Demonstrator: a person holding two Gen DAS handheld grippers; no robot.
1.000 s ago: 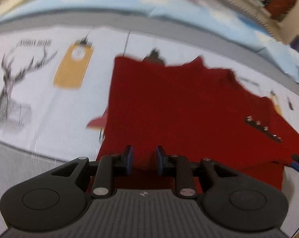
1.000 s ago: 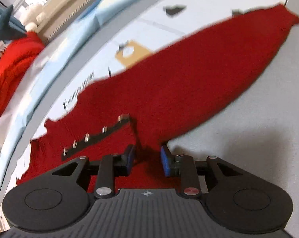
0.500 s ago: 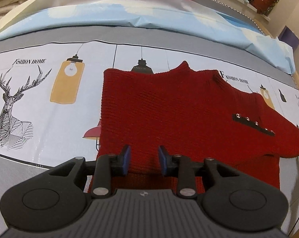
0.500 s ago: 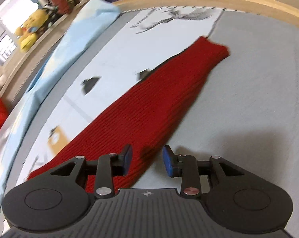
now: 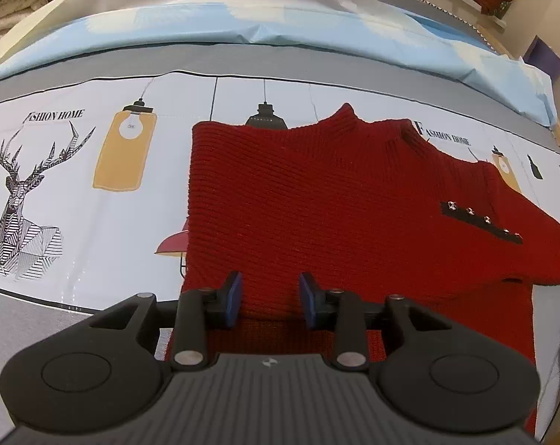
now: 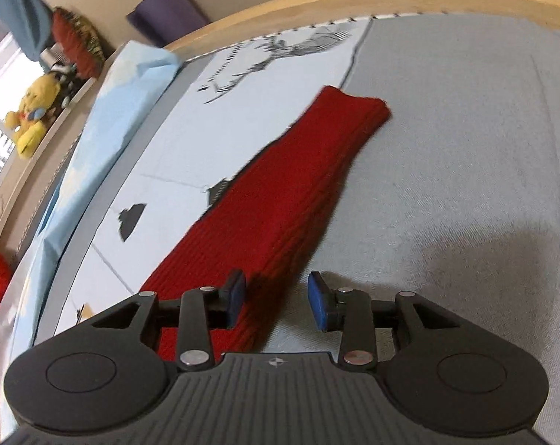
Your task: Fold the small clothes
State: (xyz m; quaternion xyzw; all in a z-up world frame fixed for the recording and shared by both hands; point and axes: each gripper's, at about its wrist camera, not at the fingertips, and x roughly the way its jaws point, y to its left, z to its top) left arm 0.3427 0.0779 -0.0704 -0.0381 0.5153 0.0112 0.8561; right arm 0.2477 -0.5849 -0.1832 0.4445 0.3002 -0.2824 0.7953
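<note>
Red ribbed knit sweater (image 5: 339, 200) is lying flat on the printed tablecloth (image 5: 75, 185), directly ahead of the left gripper (image 5: 269, 298) (jaws apart, empty). Right gripper (image 6: 278, 302) is hovering agape over its outstretched sleeve (image 6: 291, 193).

Home room, printed tablecloth (image 5: 75, 185), plush toy (image 6: 31, 111) on windowsill, folded blankets (image 5: 16, 0)

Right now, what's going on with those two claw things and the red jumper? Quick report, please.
Left gripper open, over red knitted sweater, which lies flat on printed tablecloth. Right gripper open, above the sweater's long sleeve. Nothing in the way.
</note>
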